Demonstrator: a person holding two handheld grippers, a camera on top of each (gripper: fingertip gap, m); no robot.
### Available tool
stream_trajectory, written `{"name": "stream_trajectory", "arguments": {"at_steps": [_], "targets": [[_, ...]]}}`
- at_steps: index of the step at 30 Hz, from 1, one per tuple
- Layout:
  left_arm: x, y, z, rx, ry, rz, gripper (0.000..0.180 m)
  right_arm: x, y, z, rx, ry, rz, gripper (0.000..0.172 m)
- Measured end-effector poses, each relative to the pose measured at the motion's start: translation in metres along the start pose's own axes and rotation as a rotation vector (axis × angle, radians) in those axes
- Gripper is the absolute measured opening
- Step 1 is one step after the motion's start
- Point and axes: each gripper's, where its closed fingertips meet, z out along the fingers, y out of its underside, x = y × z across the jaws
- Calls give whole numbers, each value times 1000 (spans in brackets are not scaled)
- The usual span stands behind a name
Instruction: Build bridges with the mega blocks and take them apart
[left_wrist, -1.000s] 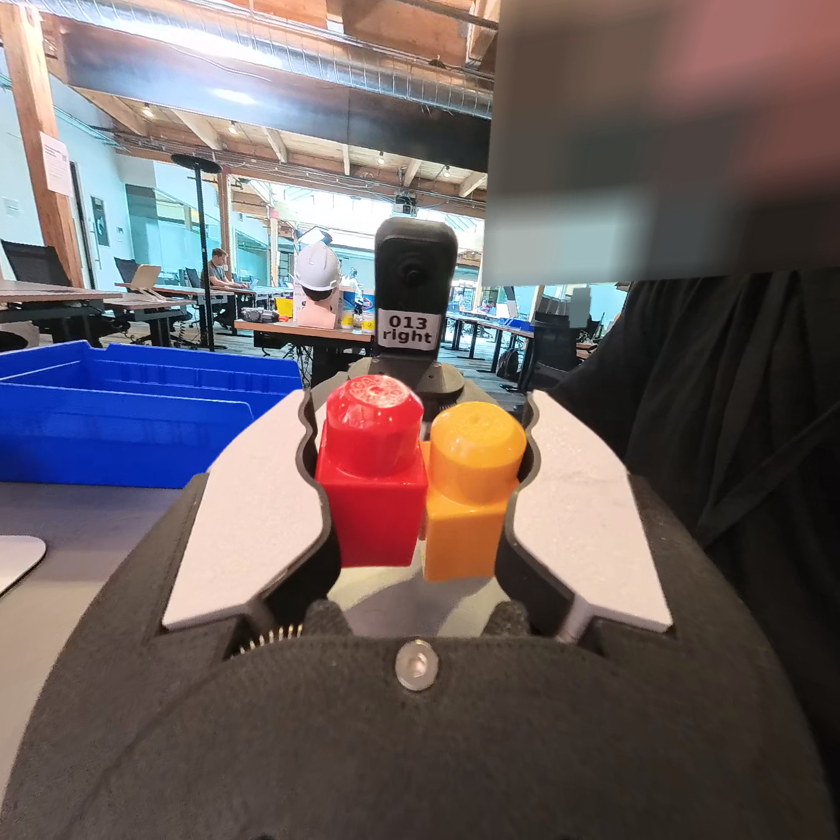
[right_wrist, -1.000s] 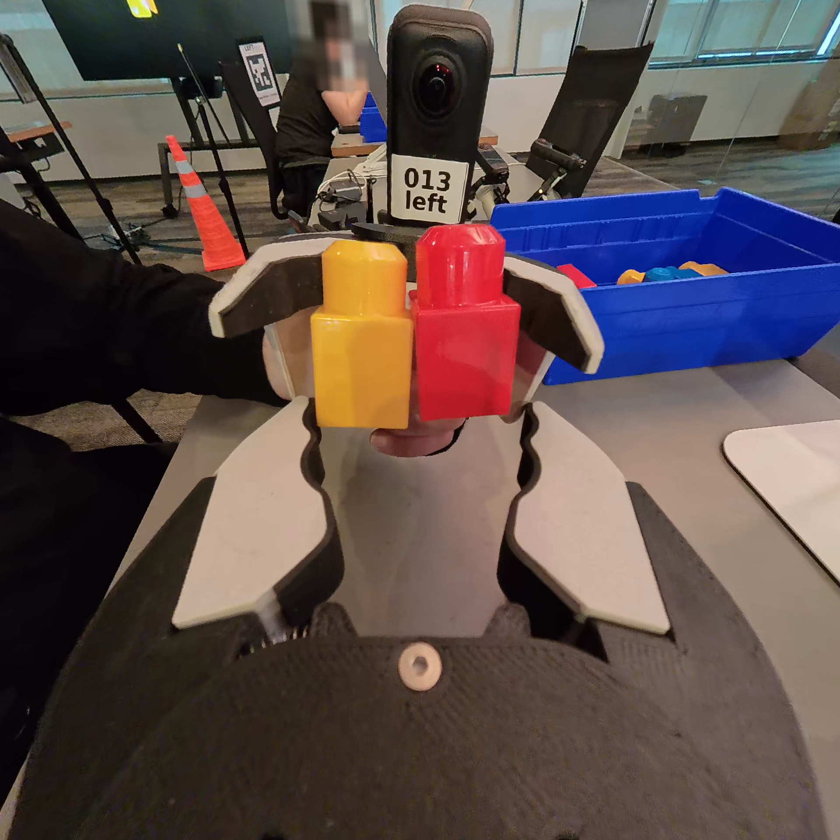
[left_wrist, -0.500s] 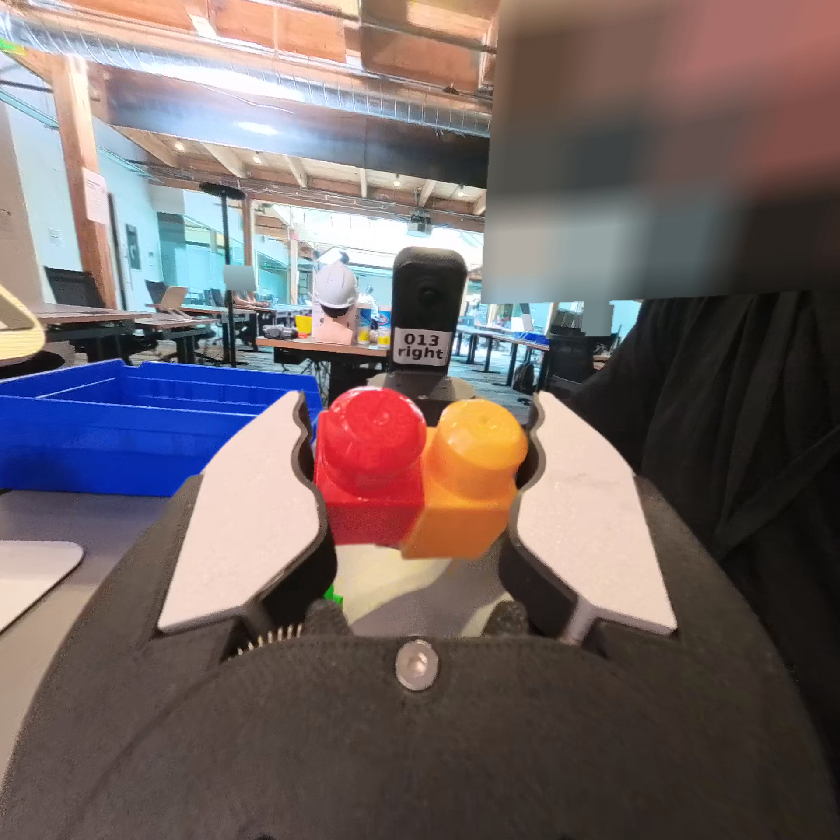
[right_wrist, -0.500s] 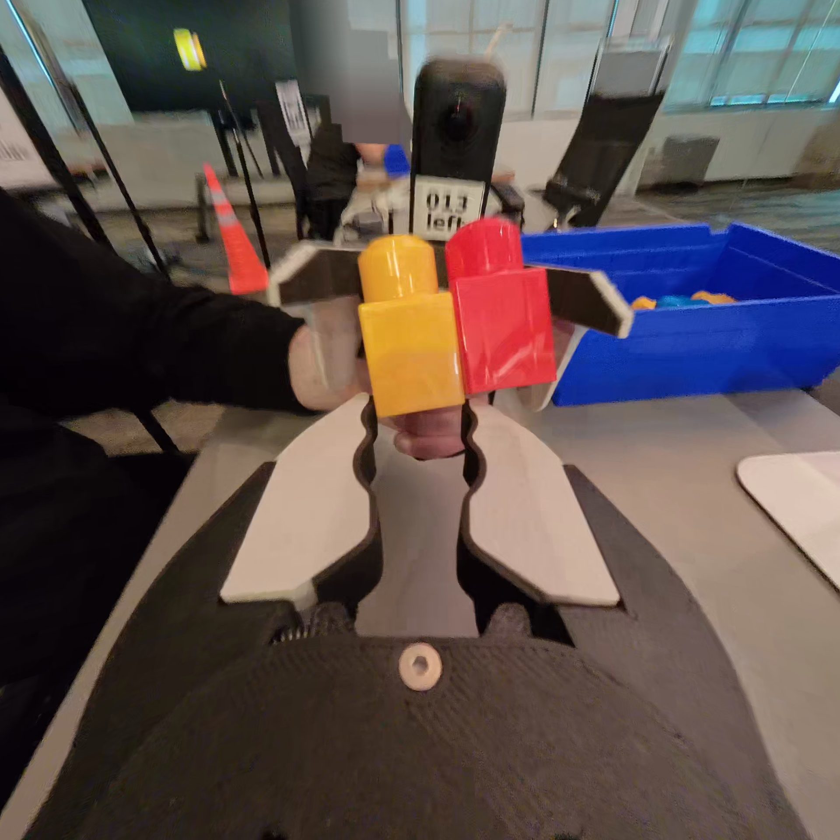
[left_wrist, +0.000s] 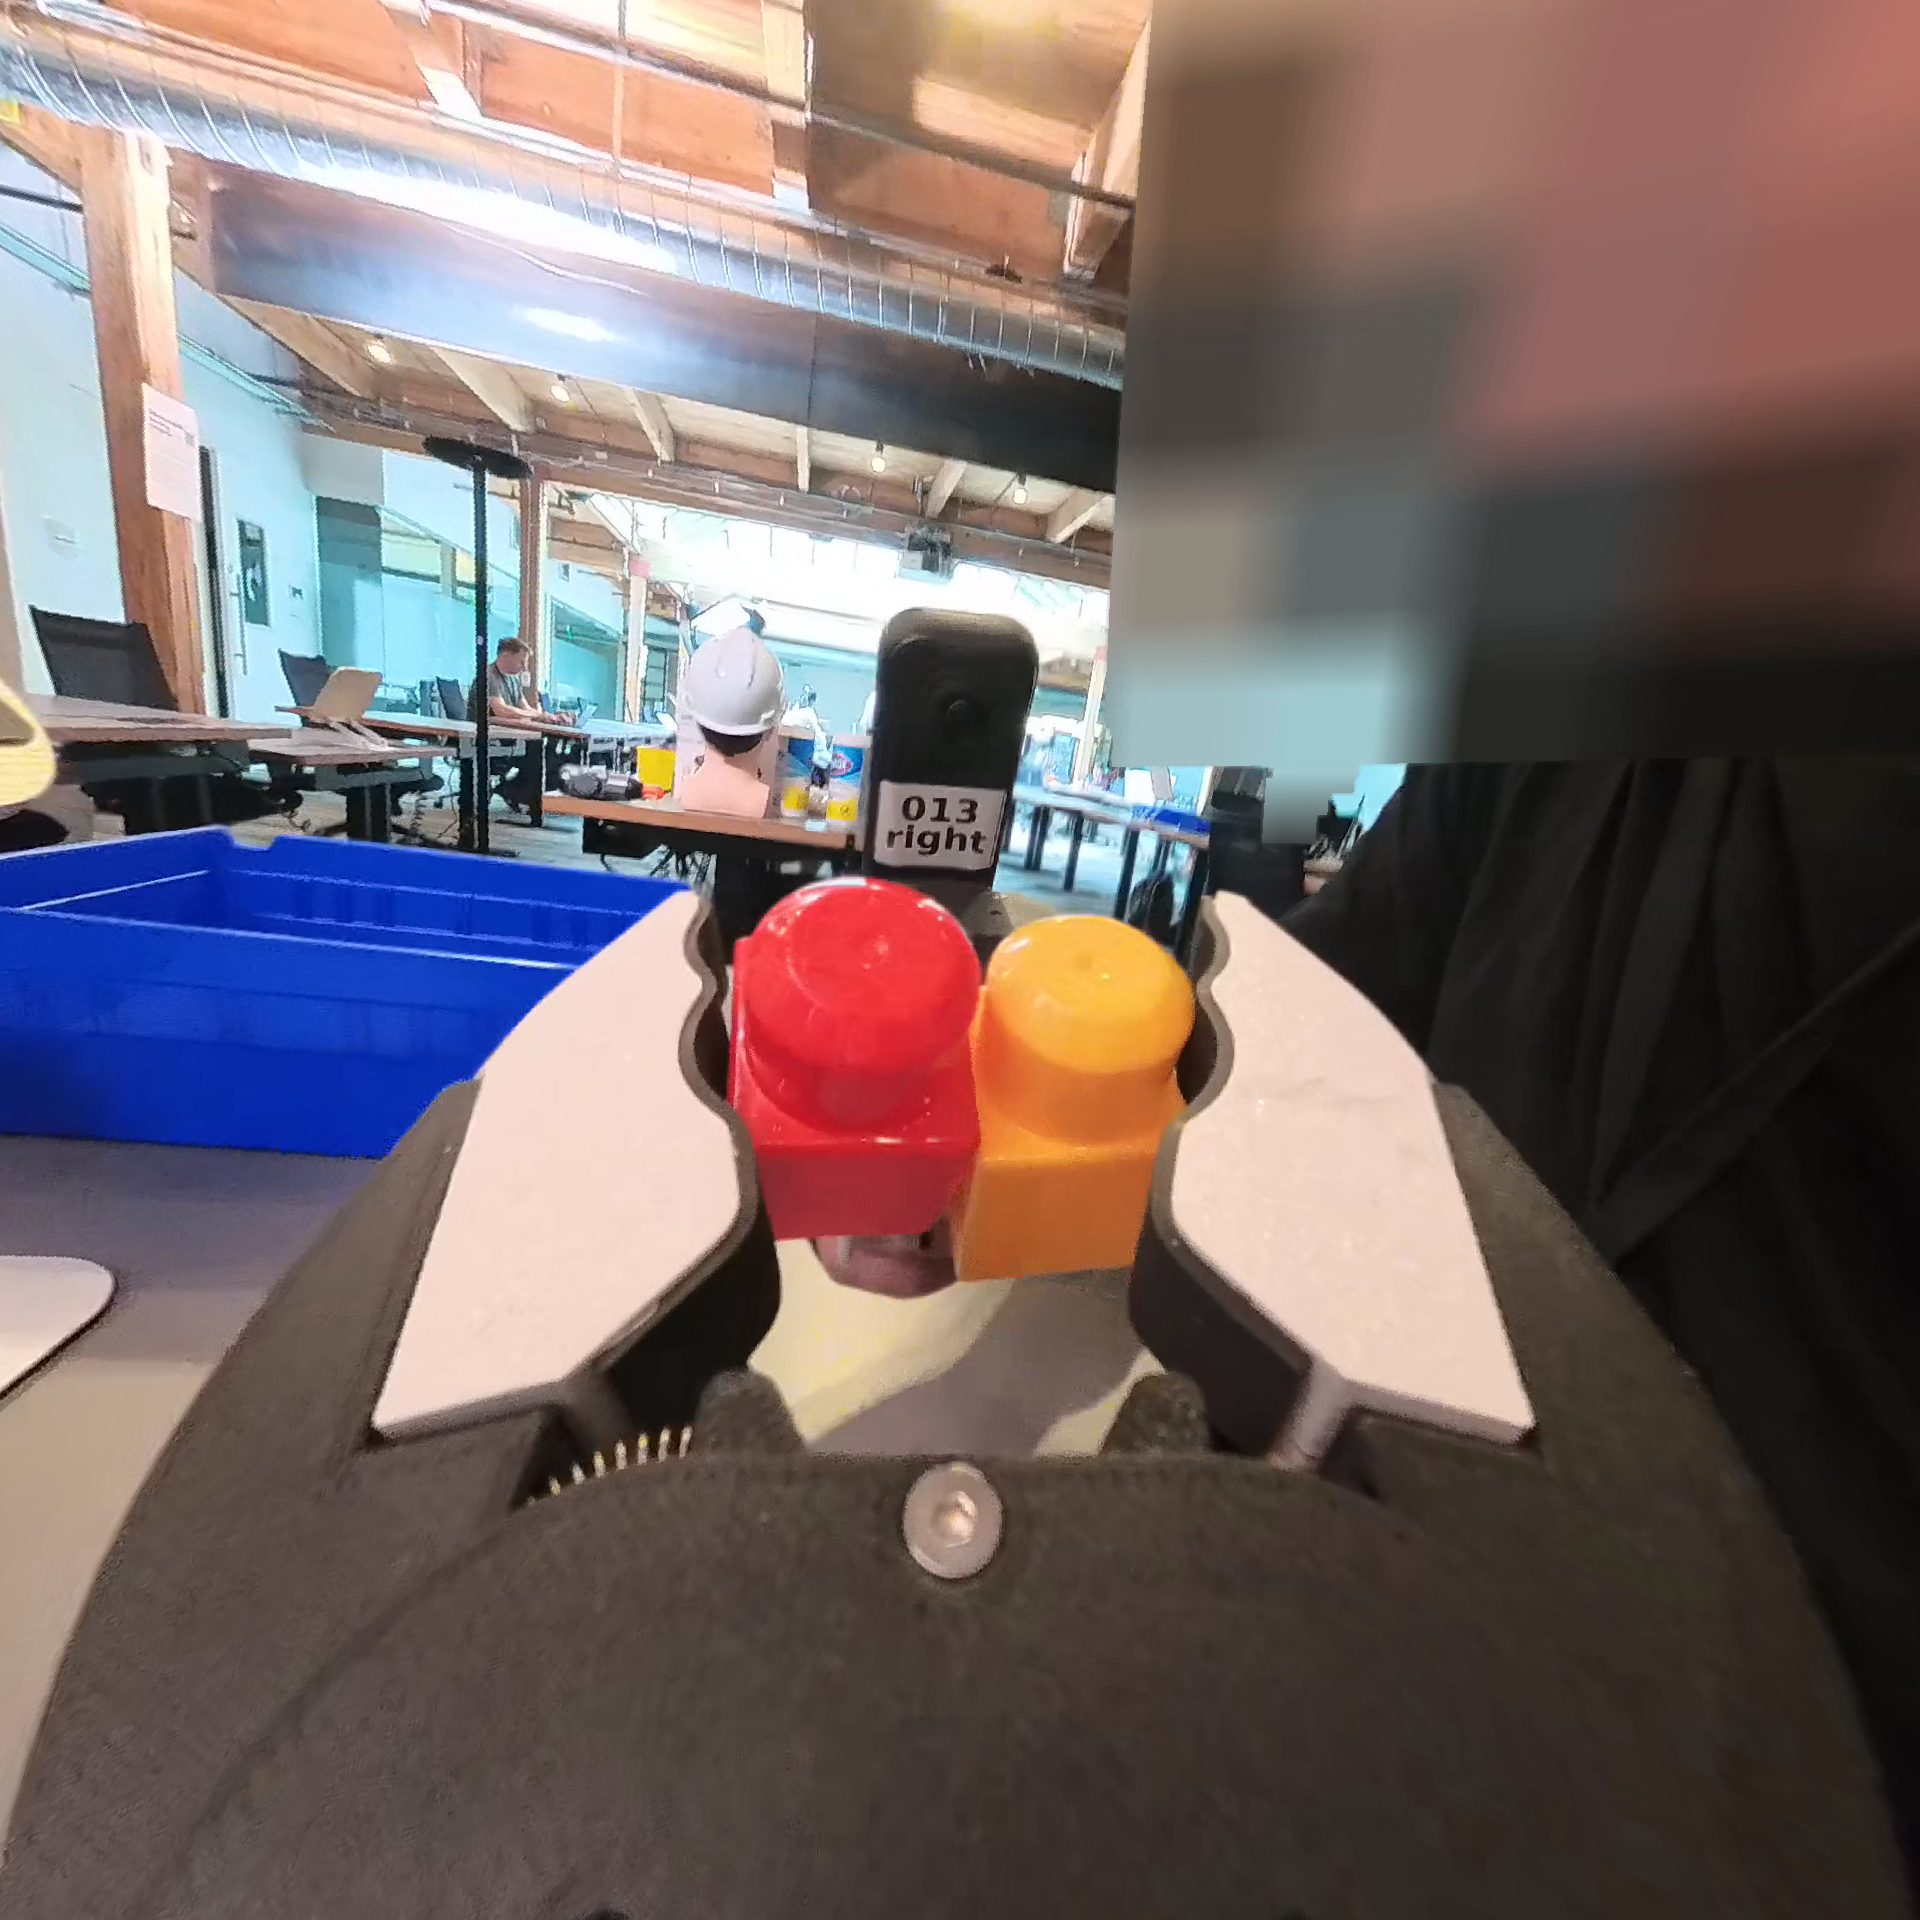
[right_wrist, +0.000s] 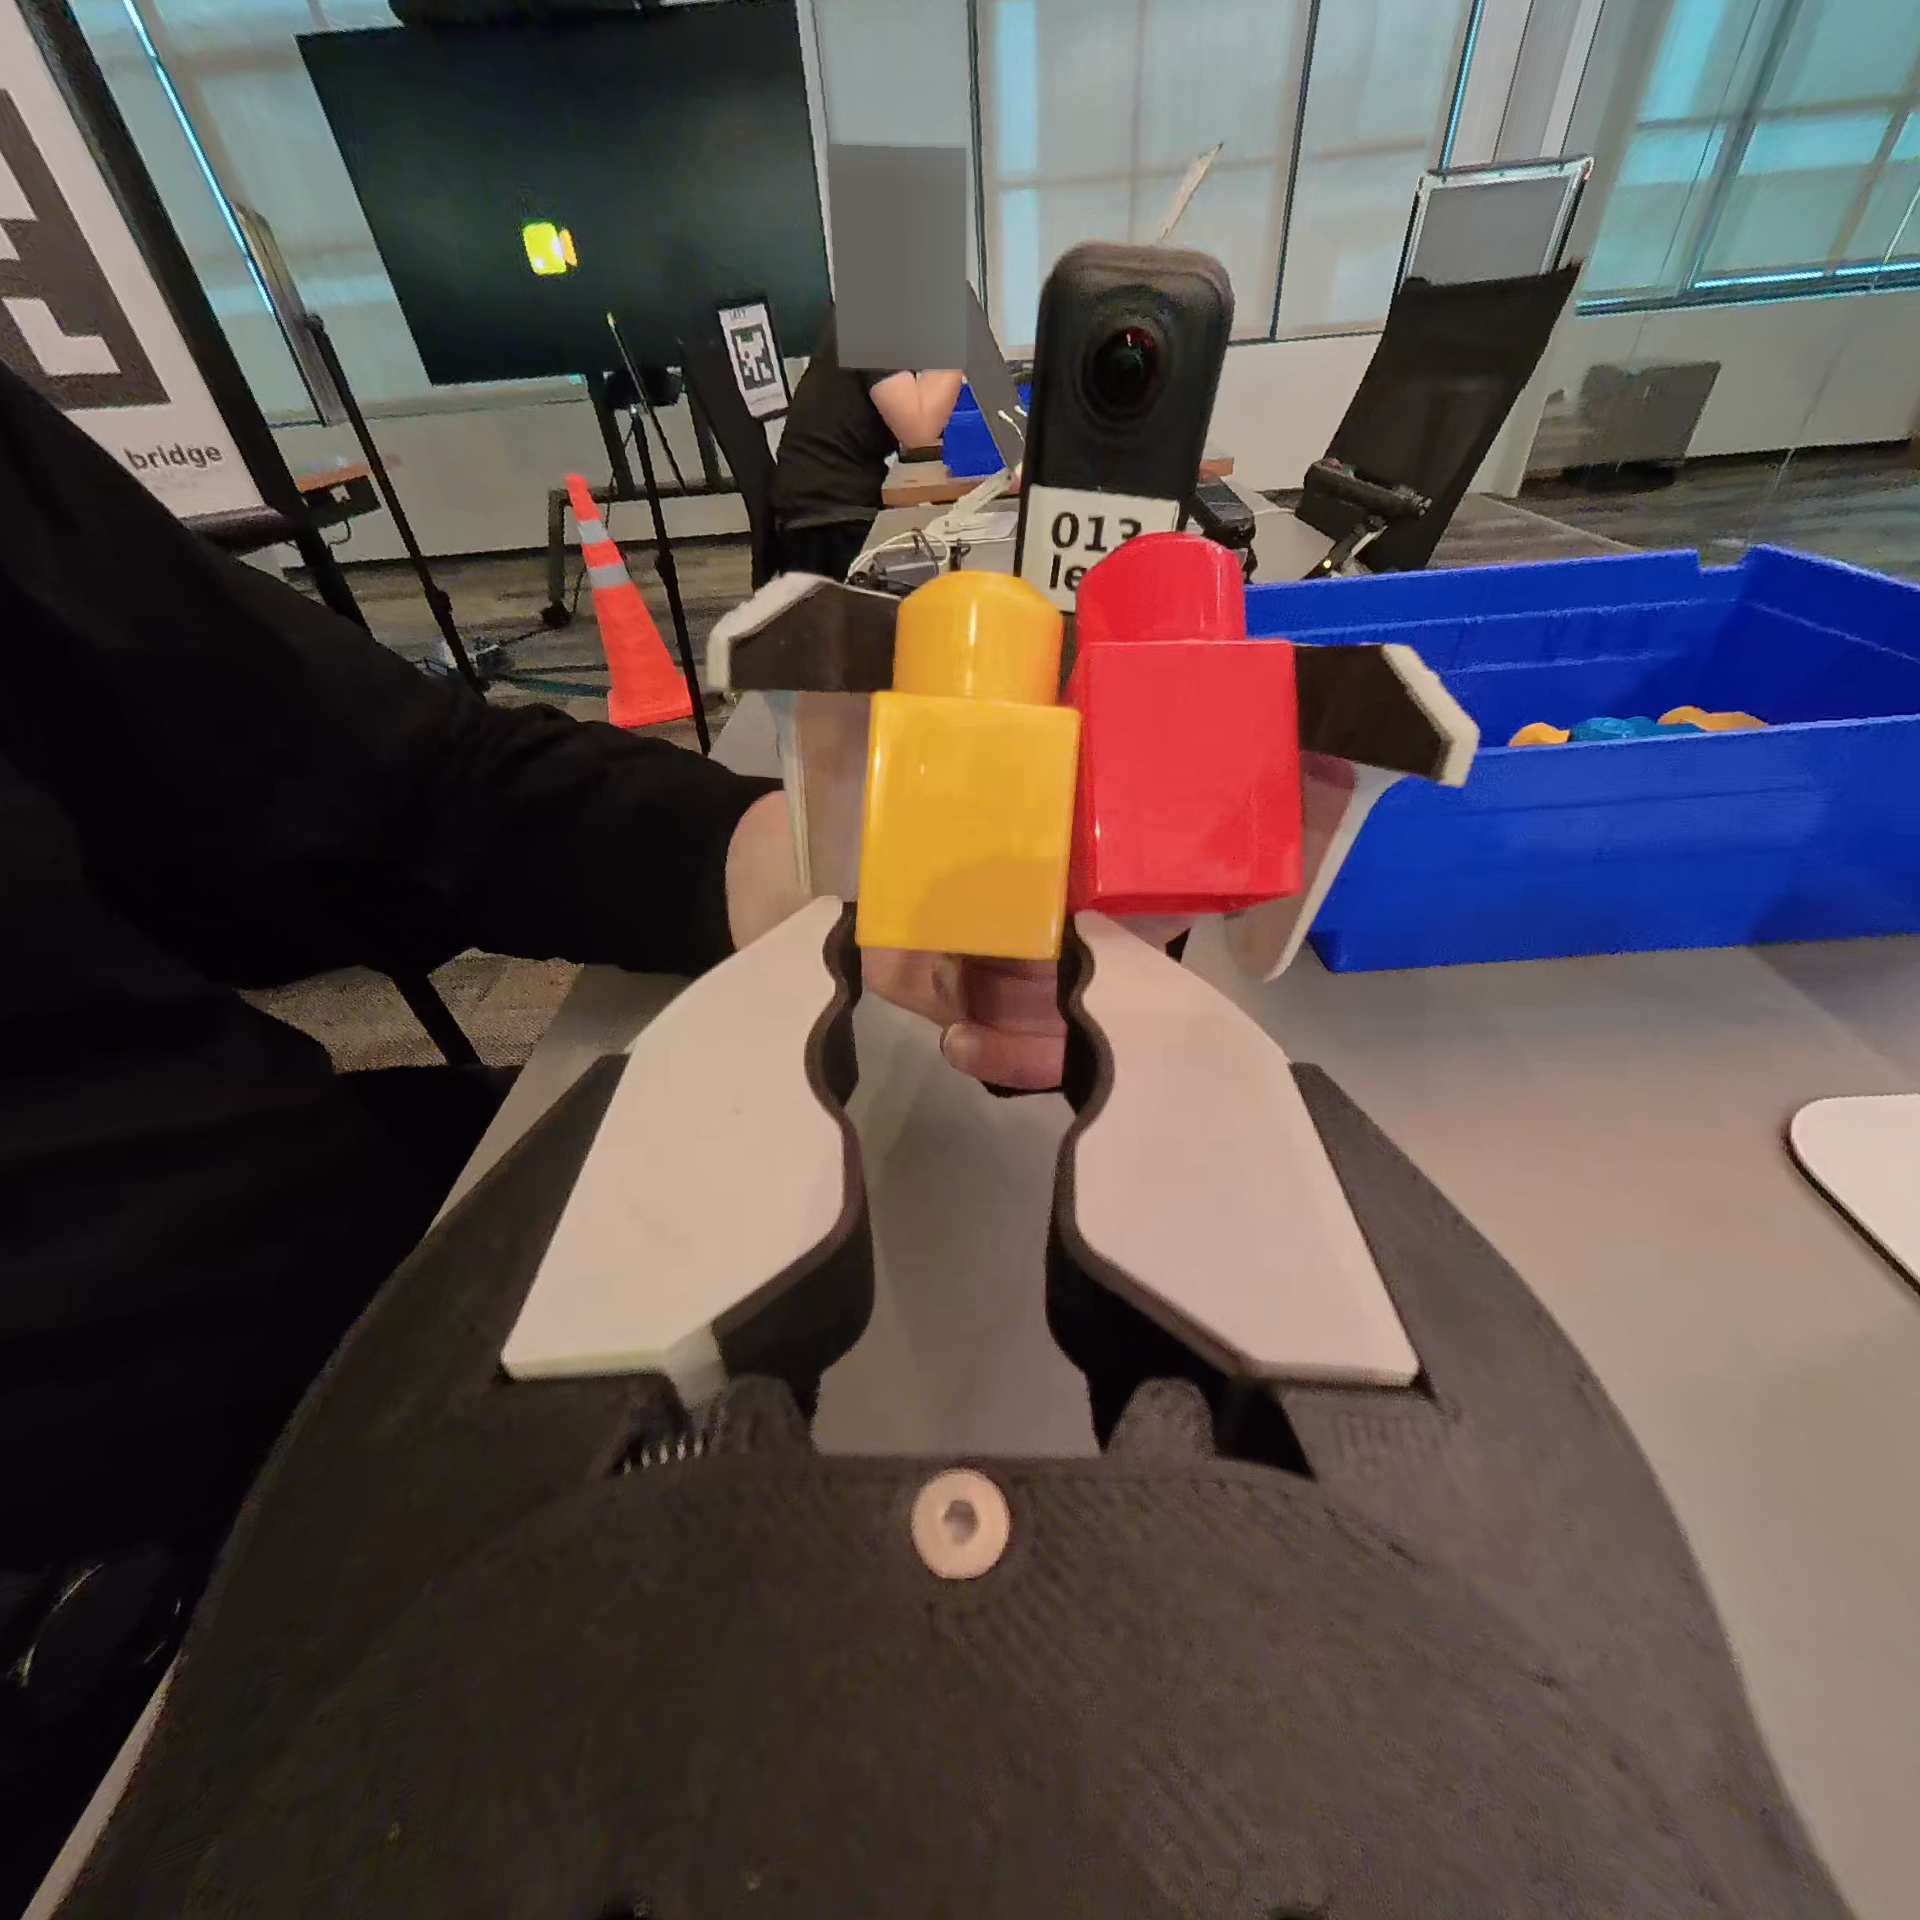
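Gripping a red block (left_wrist: 852, 1049) and a yellow block (left_wrist: 1070, 1091) side by side in mid-air, the left hand-held gripper (left_wrist: 951, 1039) presses one pad on each outer face, above the tabletop (right_wrist: 1558, 1091) edge nearest the person. The right hand-held gripper (right_wrist: 961, 966) faces it, narrowed to about one block's width, with its tips at the yellow block's bottom corners; whether its pads bite yet is unclear. This looks like taking the pair apart. Next, the right gripper should clamp the yellow block squarely and pull it away while the left keeps hold of the red one. A blue bin (right_wrist: 1662, 831) stands at the far right of the tabletop.
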Motion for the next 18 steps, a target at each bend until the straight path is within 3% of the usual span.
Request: {"name": "stream_trajectory", "arguments": {"at_steps": [7,12,18], "targets": [[3,-11,0,96,28,-53,81,-4,-5,1,42,-26,3,42],[6,-22,-3,189,43,-102,81,-4,-18,-8,135,-48,26,23],[8,-41,-5,356,55,-145,81,-2,-30,-9,209,-15,47,27]]}}
